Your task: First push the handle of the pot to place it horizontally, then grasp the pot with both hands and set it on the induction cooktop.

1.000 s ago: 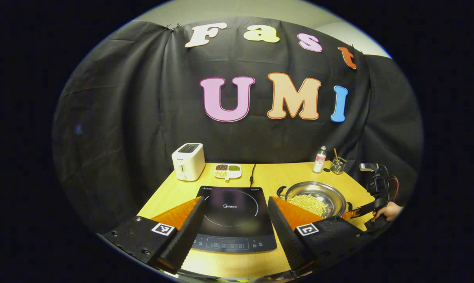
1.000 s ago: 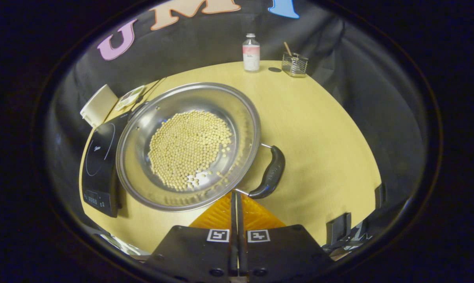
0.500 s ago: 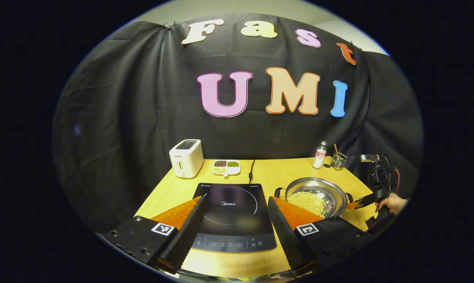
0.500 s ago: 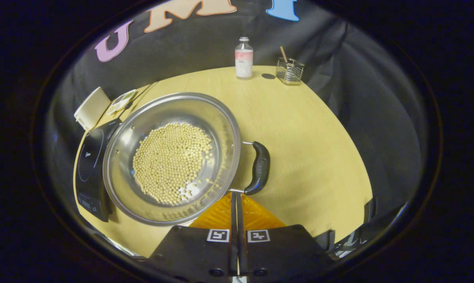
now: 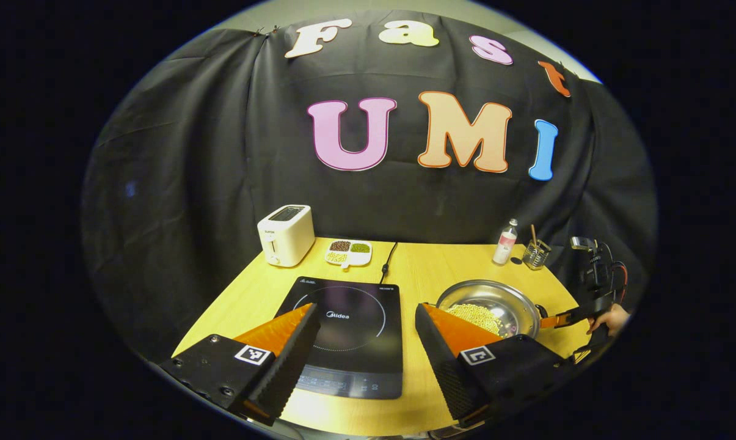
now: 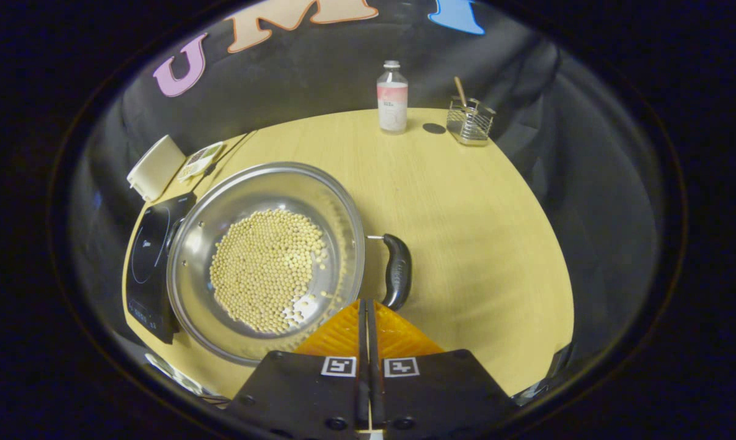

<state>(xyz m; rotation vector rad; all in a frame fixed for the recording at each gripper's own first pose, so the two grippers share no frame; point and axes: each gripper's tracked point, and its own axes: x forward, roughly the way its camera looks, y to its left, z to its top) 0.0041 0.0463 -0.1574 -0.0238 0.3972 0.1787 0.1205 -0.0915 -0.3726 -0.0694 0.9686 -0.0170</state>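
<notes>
Pot [image 6: 264, 263], round shiny steel w/ pale yellow beans [image 6: 264, 269] piled in its bottom, sits on light wood table [image 6: 465, 201], just beside black glass induction cooktop [image 6: 151, 263], not on it. Its black curved side handle [image 6: 397, 272] sticks out on the side away from the cooktop; in right gripper view it sits just past the tips of the right gripper [image 6: 366, 304], slightly to their right. Contact w/ handle can't be confirmed. Right gripper's fingers are pressed together, nothing between them. In left gripper view that same gripper [image 5: 557, 319] shows at far right, held by a hand [image 5: 612, 318], pointing at pot [image 5: 488, 305] rim.

Left gripper [image 5: 368, 333] hangs over table's near edge w/ fingers spread wide, nothing between them; cooktop [image 5: 346, 330] lies between and beyond them.

Along back of table: white toaster [image 5: 285, 234], white divided dish of beans [image 5: 348, 252], black cable [image 5: 389, 264], clear bottle w/ pink label [image 6: 392, 98], small wire basket w/ wooden stick [image 6: 470, 116].
</notes>
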